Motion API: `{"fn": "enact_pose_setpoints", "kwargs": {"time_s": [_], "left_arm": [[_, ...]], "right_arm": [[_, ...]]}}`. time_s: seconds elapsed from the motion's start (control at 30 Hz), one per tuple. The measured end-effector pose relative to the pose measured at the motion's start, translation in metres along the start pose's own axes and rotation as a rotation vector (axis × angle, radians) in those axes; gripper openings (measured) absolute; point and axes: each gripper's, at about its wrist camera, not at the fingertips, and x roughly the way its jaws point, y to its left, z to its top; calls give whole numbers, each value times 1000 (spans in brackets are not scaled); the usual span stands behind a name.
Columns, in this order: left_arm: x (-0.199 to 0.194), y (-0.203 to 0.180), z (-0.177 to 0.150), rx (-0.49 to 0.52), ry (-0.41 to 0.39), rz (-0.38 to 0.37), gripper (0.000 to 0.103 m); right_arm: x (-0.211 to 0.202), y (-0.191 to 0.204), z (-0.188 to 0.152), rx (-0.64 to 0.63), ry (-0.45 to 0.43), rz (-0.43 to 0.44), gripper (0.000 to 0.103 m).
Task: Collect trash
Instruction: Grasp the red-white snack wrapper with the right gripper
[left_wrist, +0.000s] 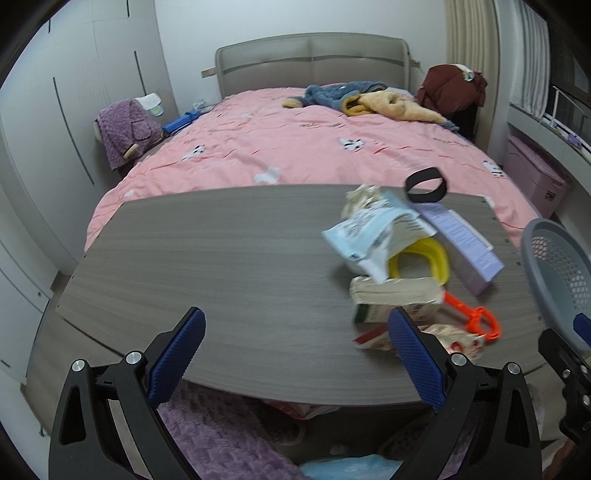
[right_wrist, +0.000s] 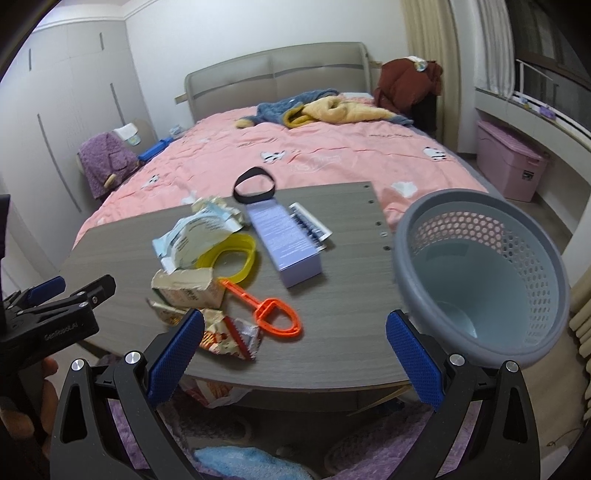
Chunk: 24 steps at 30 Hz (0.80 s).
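Both tools sit low at the near edge of the table (right_wrist: 332, 295), w/ blue pads spread wide & nothing between them: the left tool (left_wrist: 295, 354) is released over bare wood on the left half, the right tool (right_wrist: 294, 352) likewise released, facing the clutter. Just past the right tool's left pad lies a crinkled red-and-white snack wrapper (right_wrist: 231, 338), touching an orange plastic scoop (right_wrist: 271, 314) whose handle points back toward a torn cream carton (right_wrist: 188, 288). Behind those, a yellow ring-shaped piece (right_wrist: 236, 258) lies partly under a crumpled pale blue-and-white packet (right_wrist: 192, 240), w/ more crumpled cream paper (right_wrist: 210, 203) at the far side of it. Right of the ring is a long lavender box (right_wrist: 284, 240), flat on the table, w/ a printed slip (right_wrist: 310, 221) on its far right end. A black band (right_wrist: 255, 184) stands looped at the far table edge. At the table's right end a grey perforated basket (right_wrist: 480, 258) is tipped toward the camera, inside apparently empty; whether it rests on the table or beside it, can't tell. Beyond the table is a bed w/ a pink cover (right_wrist: 314, 155), blue & yellow clothes (right_wrist: 325, 107) heaped near the grey headboard (right_wrist: 277, 74), a dark red garment (right_wrist: 406, 81) at right, and a pink storage box (right_wrist: 509, 162) under the window ledge.
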Motion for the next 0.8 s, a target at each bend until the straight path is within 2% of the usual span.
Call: {"fn": "enact_pose_setpoints", "kwargs": {"time_s": [0.23,0.33,0.47,0.8], "left_arm": [[17,32,-6,-53,28,33,95],[20,39,-6,-70,28,27,95],[23,42,-7,-70,32,25,95],[29,48,-9,-85,44,22,95]], "right_arm": [[29,33,-10,-88,73,104,96],[42,43,-12,-129,85,111,95],[60,49,-12,-166,124,128,85],[74,72,0,-293,134,164,83]]}}
